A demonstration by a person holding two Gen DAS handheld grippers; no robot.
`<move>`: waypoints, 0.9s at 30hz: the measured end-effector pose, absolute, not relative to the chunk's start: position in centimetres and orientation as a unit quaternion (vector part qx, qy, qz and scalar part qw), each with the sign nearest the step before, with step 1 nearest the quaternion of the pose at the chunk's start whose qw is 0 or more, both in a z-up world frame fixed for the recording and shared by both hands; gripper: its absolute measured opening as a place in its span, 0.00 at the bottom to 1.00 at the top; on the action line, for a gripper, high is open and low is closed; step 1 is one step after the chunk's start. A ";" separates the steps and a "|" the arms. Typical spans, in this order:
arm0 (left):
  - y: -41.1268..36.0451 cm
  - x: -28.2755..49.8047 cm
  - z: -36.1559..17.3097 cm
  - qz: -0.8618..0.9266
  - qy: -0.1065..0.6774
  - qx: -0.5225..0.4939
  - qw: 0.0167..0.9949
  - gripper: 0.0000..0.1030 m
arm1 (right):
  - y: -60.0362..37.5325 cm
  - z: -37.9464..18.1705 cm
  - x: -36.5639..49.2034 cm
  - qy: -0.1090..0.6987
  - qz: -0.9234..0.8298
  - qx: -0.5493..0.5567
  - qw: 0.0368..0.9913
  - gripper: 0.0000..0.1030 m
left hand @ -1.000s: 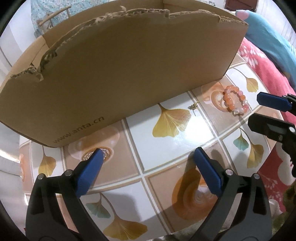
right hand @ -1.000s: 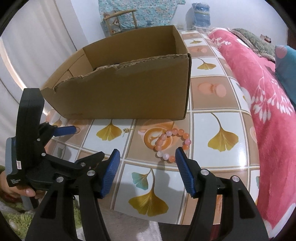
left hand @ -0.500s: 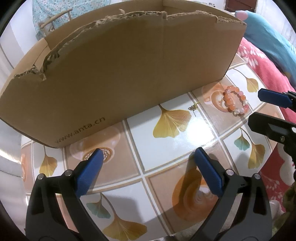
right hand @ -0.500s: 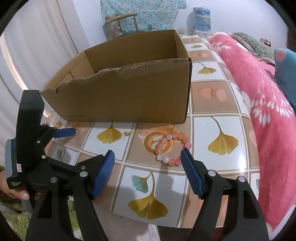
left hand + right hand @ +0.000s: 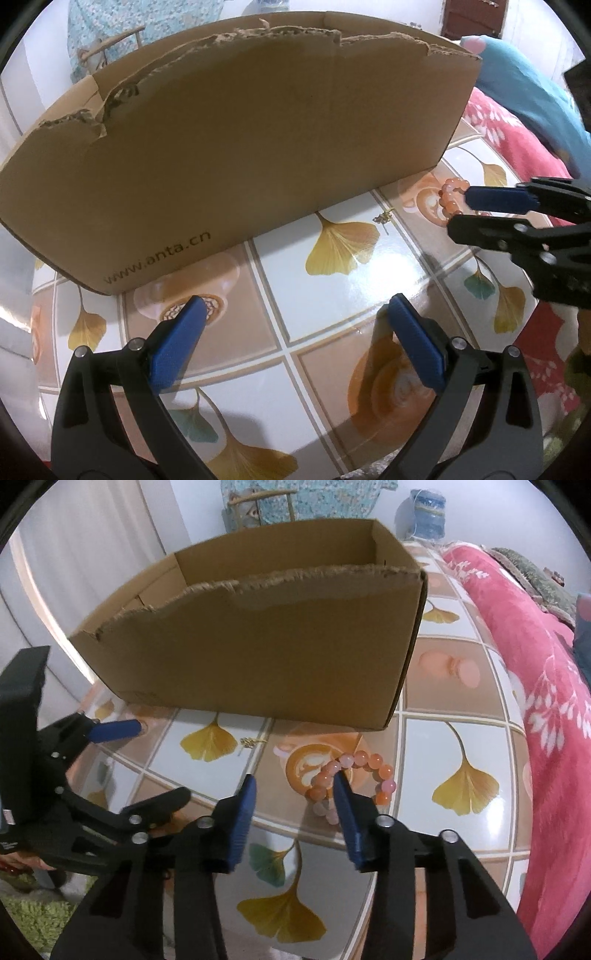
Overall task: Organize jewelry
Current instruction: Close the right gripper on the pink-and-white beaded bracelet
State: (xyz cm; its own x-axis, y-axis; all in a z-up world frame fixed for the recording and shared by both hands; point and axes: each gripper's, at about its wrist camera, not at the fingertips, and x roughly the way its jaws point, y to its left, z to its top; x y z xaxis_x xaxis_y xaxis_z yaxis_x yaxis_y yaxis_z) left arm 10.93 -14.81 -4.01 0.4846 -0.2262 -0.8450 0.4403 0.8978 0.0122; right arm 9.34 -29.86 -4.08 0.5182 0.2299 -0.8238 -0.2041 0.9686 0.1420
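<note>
On a glossy table (image 5: 461,709) tiled with ginkgo-leaf prints, the left gripper (image 5: 295,314) hovers at about 9 o'clock in the right wrist view, its blue-padded jaws spread wide with nothing between them, facing the long wall of an open cardboard box (image 5: 266,657) whose top edge is torn and whose side reads "www.anta.cn". Just in front of the box, toward 12 o'clock from the left gripper, a small gold charm (image 5: 384,218) lies on a white tile beside a yellow leaf. Farther right, the right gripper (image 5: 293,781) is lowered over a bracelet of orange and pale pink beads (image 5: 373,766) that rests on a latte-art tile near the box's corner; its jaws stand apart, the right pad (image 5: 345,801) set inside the ring of beads and the left pad outside it, so one side of the bracelet sits between them, unclamped. At 3 o'clock a red floral blanket (image 5: 546,716) borders the table.
</note>
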 end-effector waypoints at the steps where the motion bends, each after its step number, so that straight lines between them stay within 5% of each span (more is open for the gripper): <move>1: -14.5 10.7 -3.9 -0.194 0.465 0.117 0.856 0.93 | -29.8 -4.2 9.4 0.476 0.124 0.011 0.870 0.33; 6: -14.6 9.1 -2.0 -0.223 0.398 0.146 0.878 0.88 | -29.9 -4.6 9.8 0.485 0.108 0.000 0.868 0.25; 11: -15.8 9.3 -1.3 -0.272 0.377 0.140 0.874 0.62 | -30.2 -4.9 10.0 0.487 0.097 0.002 0.868 0.10; 19: -18.5 10.9 -1.8 -0.332 0.368 0.140 0.857 0.29 | -31.9 -4.9 9.6 0.489 0.088 0.043 0.867 0.10; 27: -20.0 12.6 -3.4 -0.344 0.394 0.144 0.840 0.15 | -32.5 -5.3 9.6 0.487 0.091 0.070 0.866 0.10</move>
